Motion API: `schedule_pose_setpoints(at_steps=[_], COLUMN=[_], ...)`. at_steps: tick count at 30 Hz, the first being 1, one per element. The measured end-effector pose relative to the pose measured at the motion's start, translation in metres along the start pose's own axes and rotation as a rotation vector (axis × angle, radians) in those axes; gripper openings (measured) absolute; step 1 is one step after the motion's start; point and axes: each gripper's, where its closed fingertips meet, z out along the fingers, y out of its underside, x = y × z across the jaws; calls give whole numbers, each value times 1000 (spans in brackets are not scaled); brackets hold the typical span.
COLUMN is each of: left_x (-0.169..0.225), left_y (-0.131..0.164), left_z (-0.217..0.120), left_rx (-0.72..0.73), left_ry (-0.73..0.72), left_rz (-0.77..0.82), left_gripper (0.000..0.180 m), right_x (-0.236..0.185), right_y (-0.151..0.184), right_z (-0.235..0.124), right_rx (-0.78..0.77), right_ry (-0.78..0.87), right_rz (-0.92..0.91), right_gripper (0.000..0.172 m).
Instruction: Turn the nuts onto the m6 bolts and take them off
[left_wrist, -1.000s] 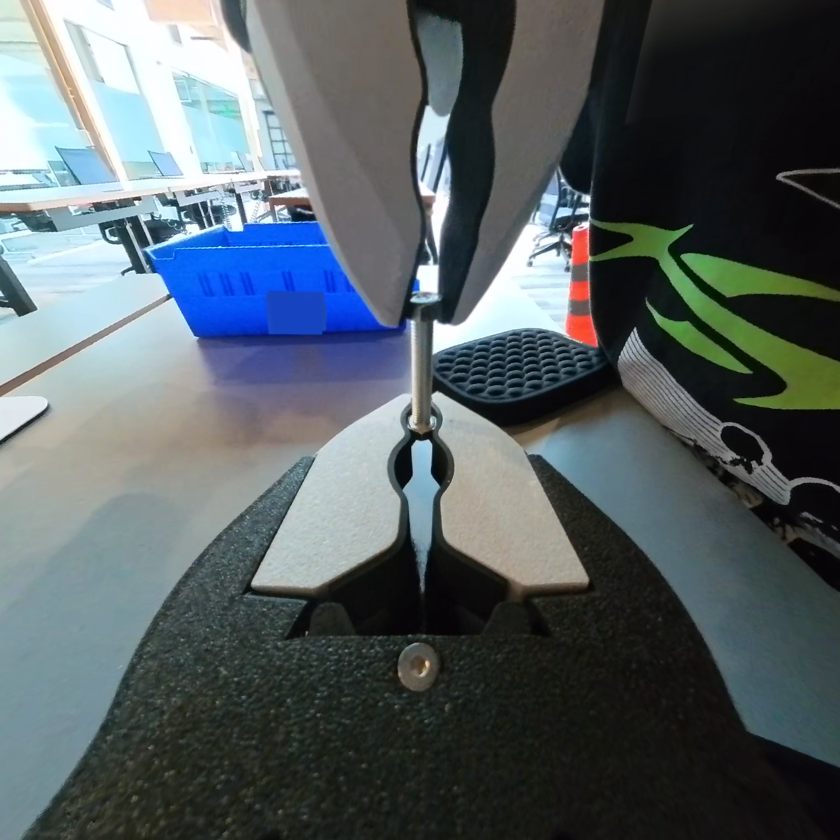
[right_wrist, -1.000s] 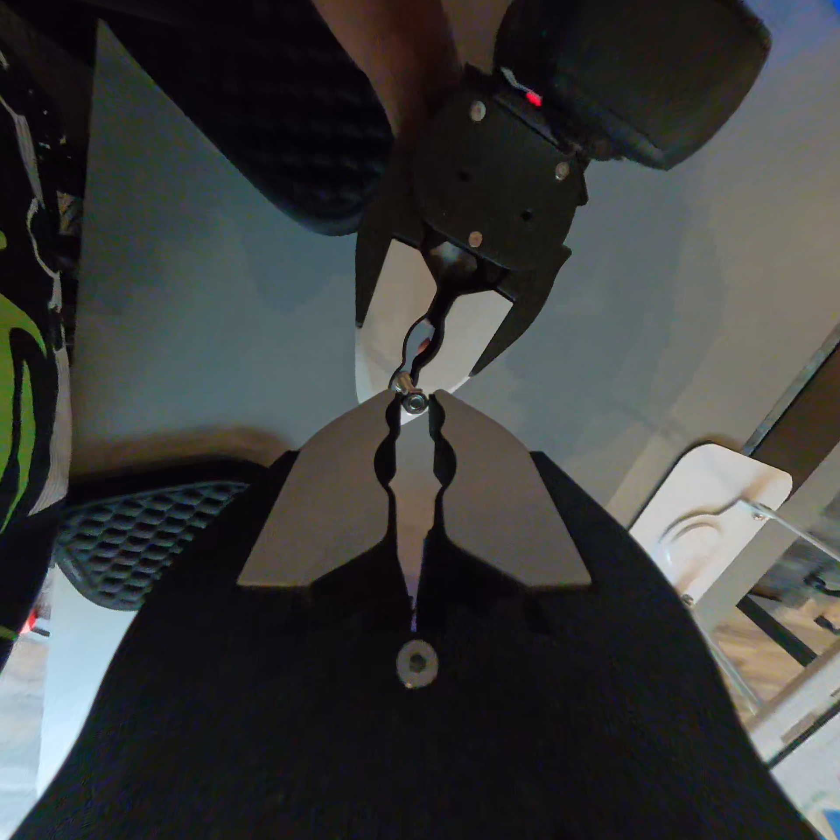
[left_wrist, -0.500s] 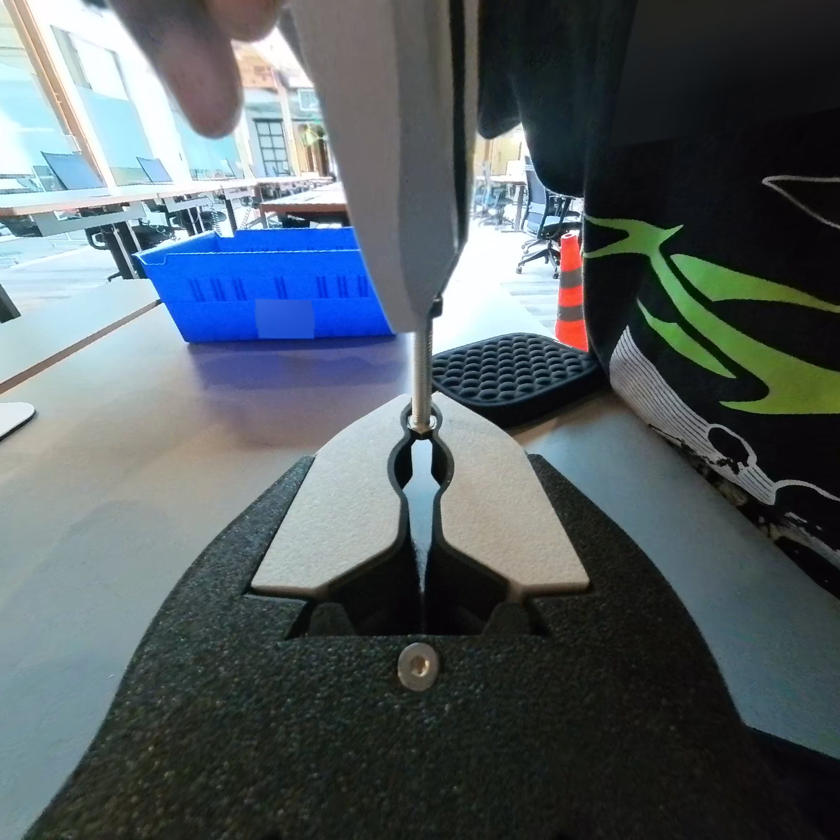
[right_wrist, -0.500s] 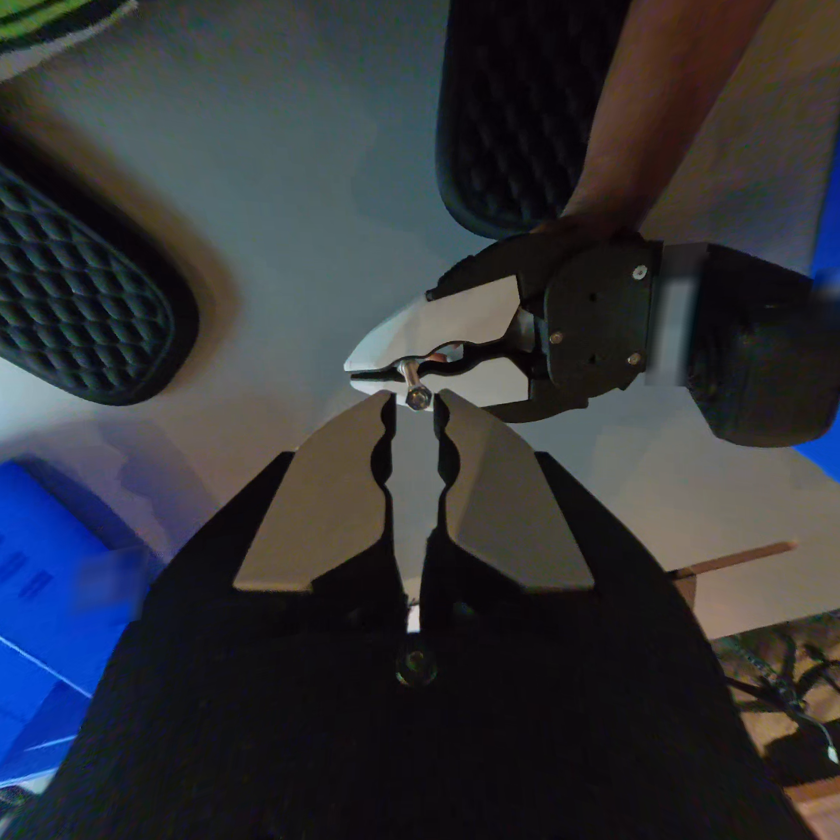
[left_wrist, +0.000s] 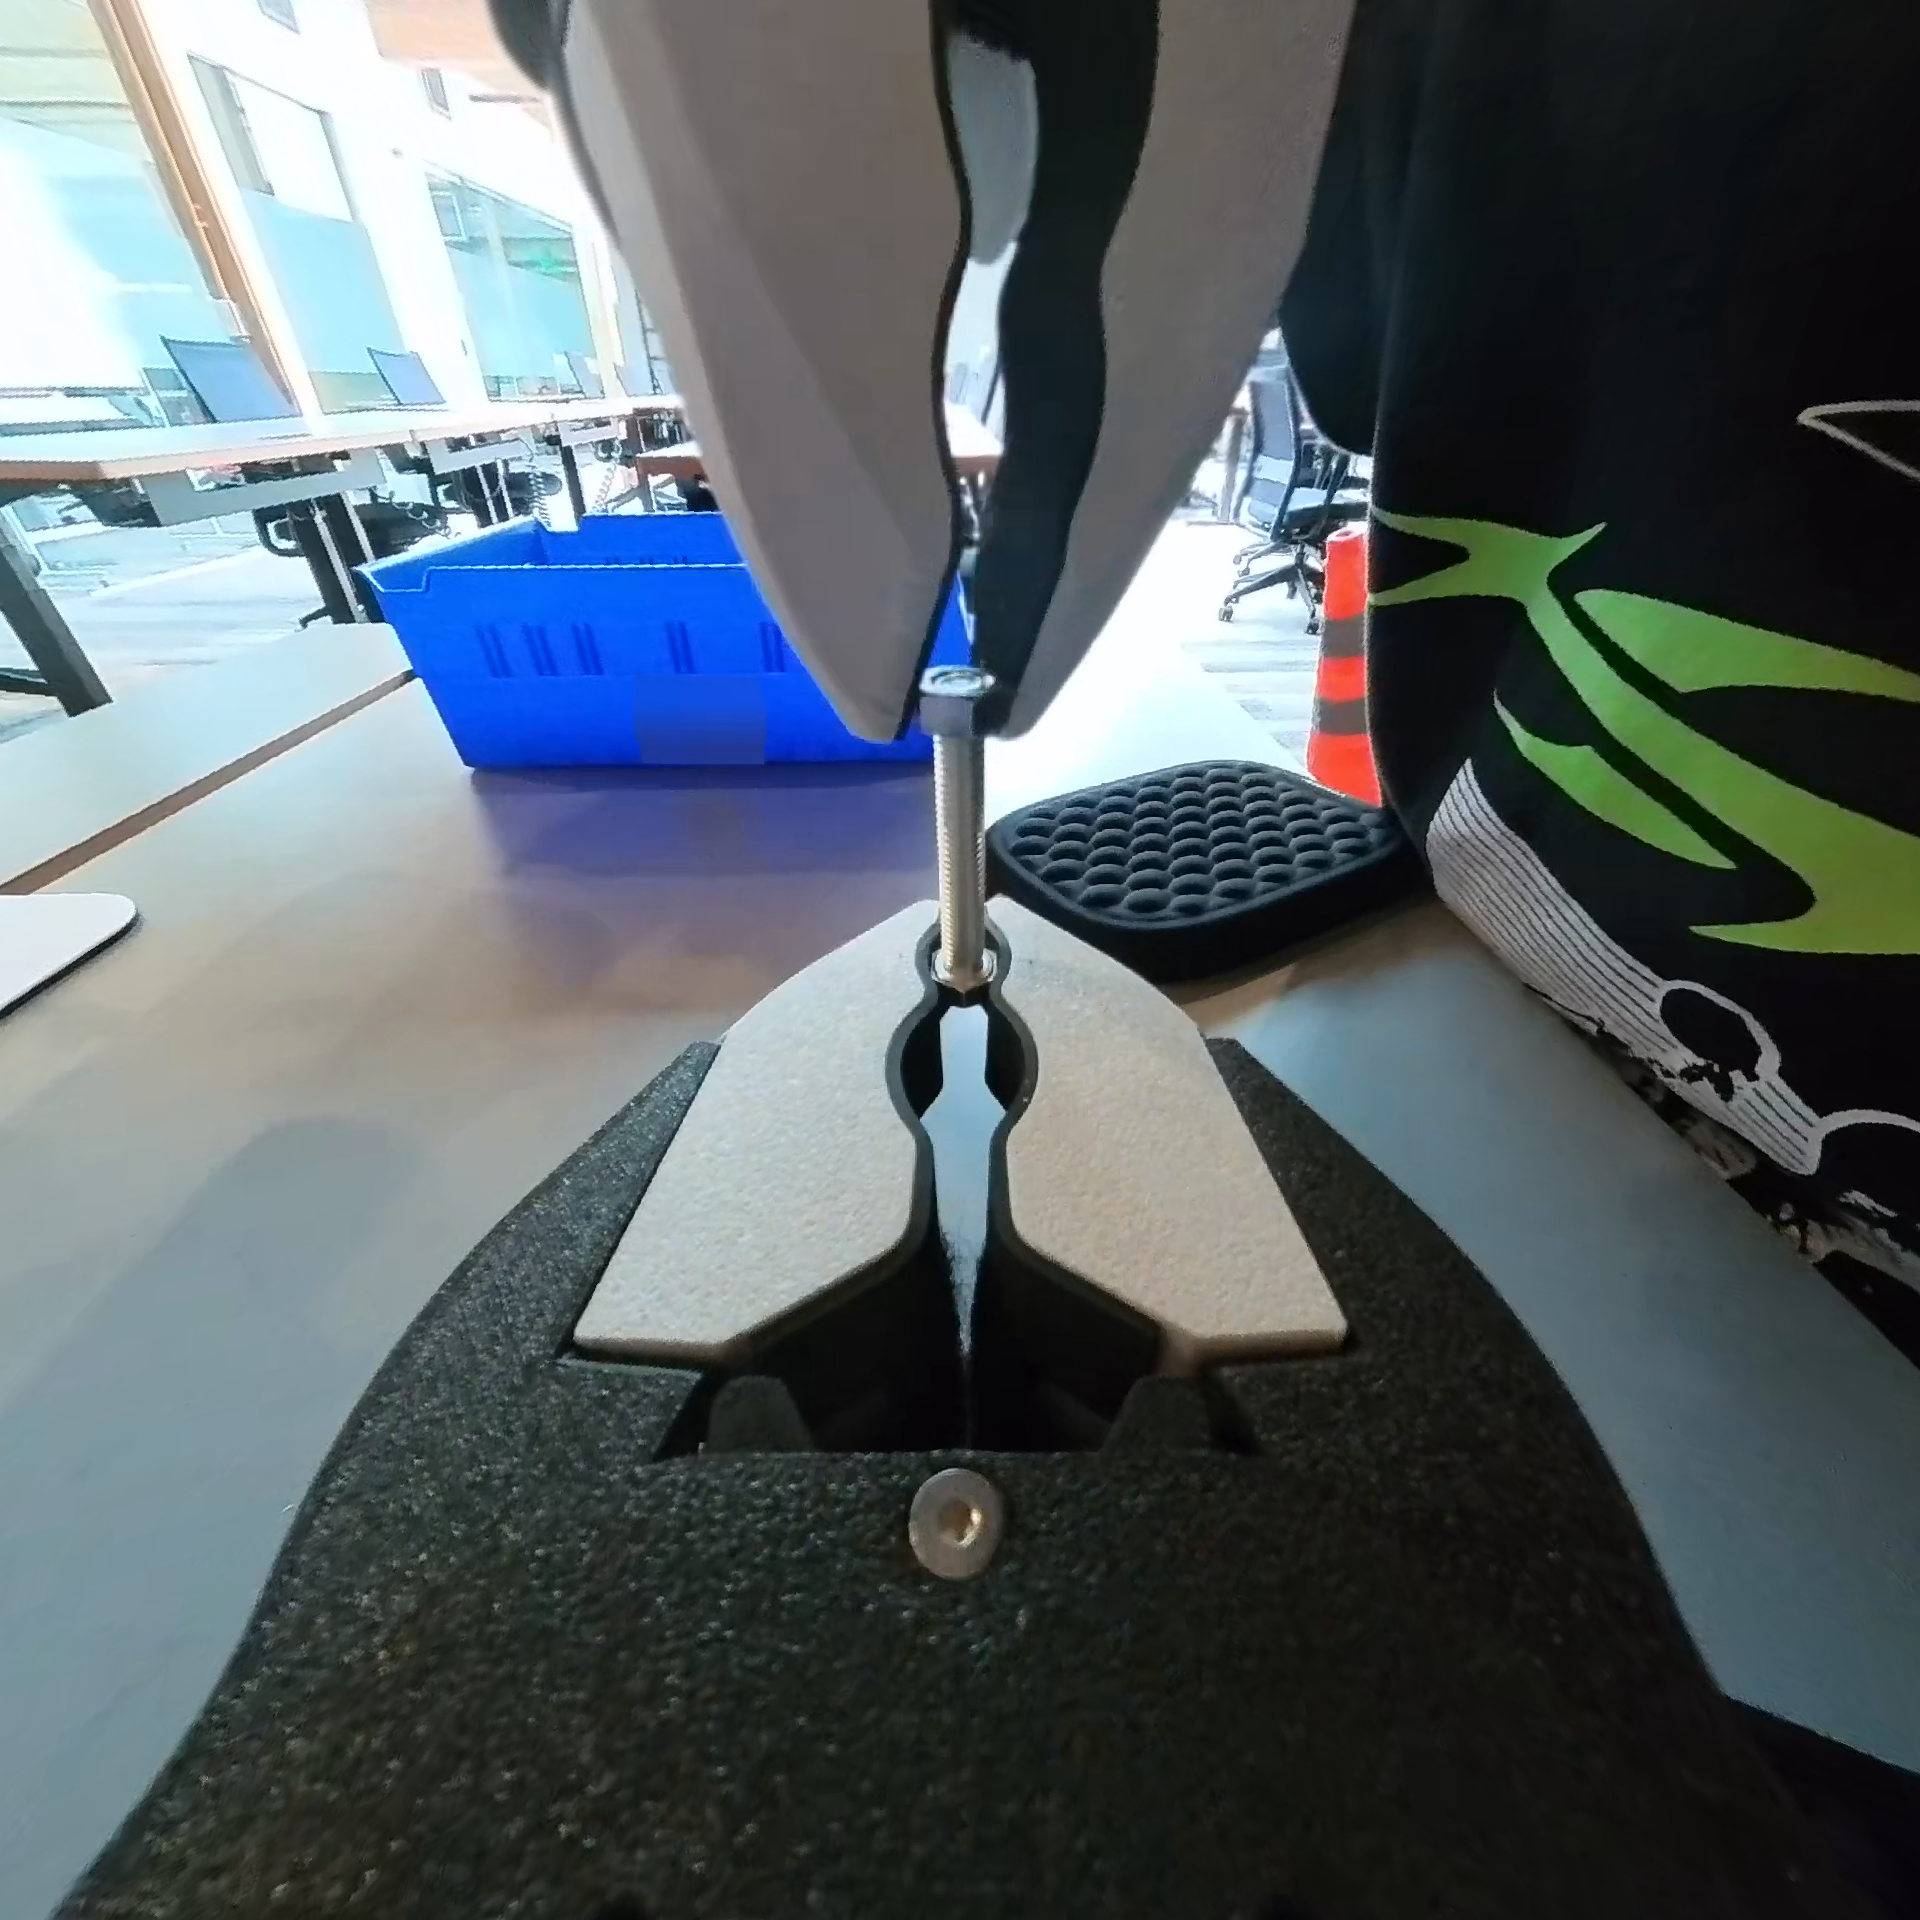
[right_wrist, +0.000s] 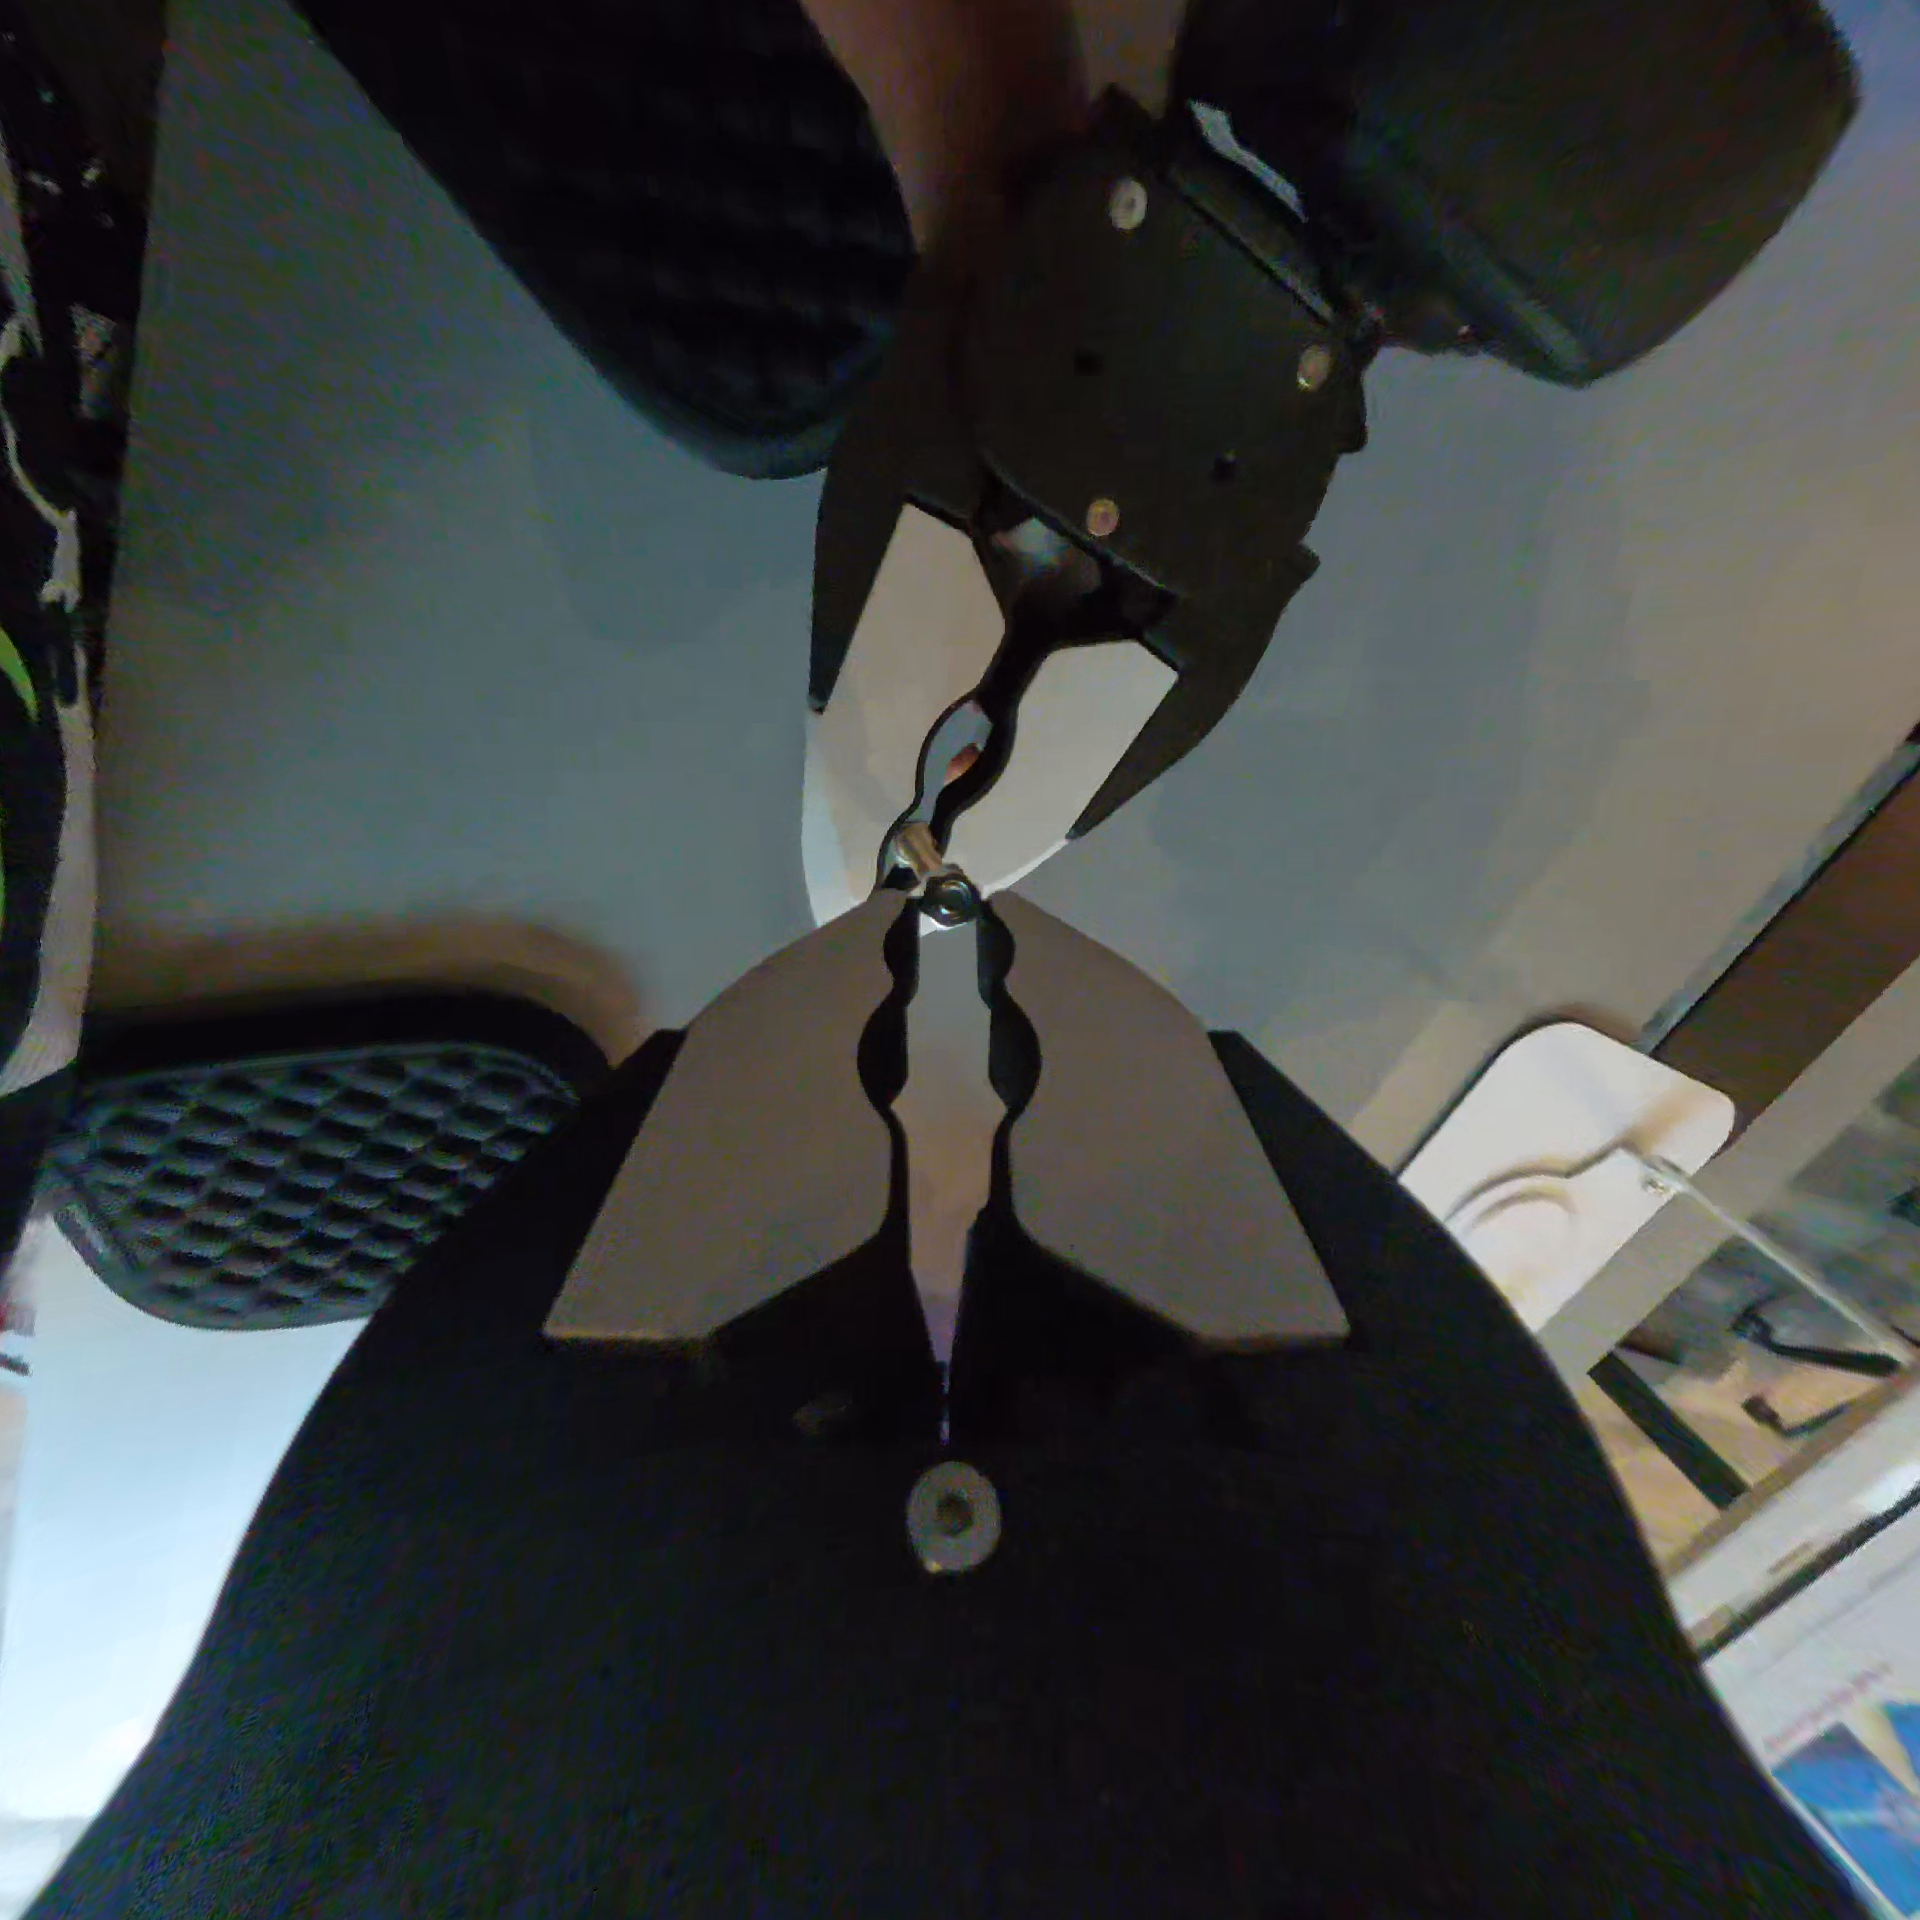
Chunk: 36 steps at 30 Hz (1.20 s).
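A silver bolt (left_wrist: 956, 831) stands upright above the grey table (left_wrist: 312, 1039). My left gripper (left_wrist: 961, 940) is shut on the bolt's lower end, which sits in the notch between its fingertips. A silver nut (left_wrist: 956, 701) sits at the bolt's top end. My right gripper (left_wrist: 956, 719) comes down from above and is shut on this nut, with both pads against its sides. In the right wrist view the nut (right_wrist: 951, 902) shows end-on between the right gripper's (right_wrist: 948, 906) fingertips. Just beyond it is the left gripper (right_wrist: 920, 831), holding the bolt (right_wrist: 914, 854).
A blue bin (left_wrist: 582, 644) stands behind on the table. A black honeycomb mat (left_wrist: 1195, 862) lies to the right, another (right_wrist: 301, 1174) shows in the right wrist view. A person in a black shirt with green print (left_wrist: 1662, 623) stands close on the right. An orange cone (left_wrist: 1340, 665) stands behind. Tip to tip, the grippers are about 5 centimeters apart.
Half a second ago my right gripper was turned about a quarter round the bolt with wider jaws. It is now back at its former angle, shut on the nut again. The left gripper stayed still.
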Motion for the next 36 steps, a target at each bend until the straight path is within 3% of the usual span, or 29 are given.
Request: schedule_pose_setpoints(at_steps=[2,7,11,16,22,30,33,36], left_x=[0,2,3,4,2,1,2,2], left_y=[0,-1,-1,-1,-1,0,0,0], left_z=[0,0,0,0,0,1,1,0], left_rx=[3,5,6,6,4,-4,-4,-1], left_ry=[5,18,27,33,23,3,10,18], left_rz=[-1,1,3,3,2,9,13,11], left_gripper=[2,2,2,2,2,2,2,2], right_x=[-1,-5,-10,-6,-4,-3,-5,-5], right_y=[-1,-10,-8,-10,-8,-5,-7,-10], right_z=[-1,-6,-6,-2,-1,-1,-2,-7], right_rx=[-1,56,71,92,77,10,26,51], right_ry=[11,-36,-112,-150,-111,-15,-14,-25], right_rz=[-37,-404,-720,-800,-686,-36,-125,-362], right_gripper=[11,40,31,12,10,10,23,37])
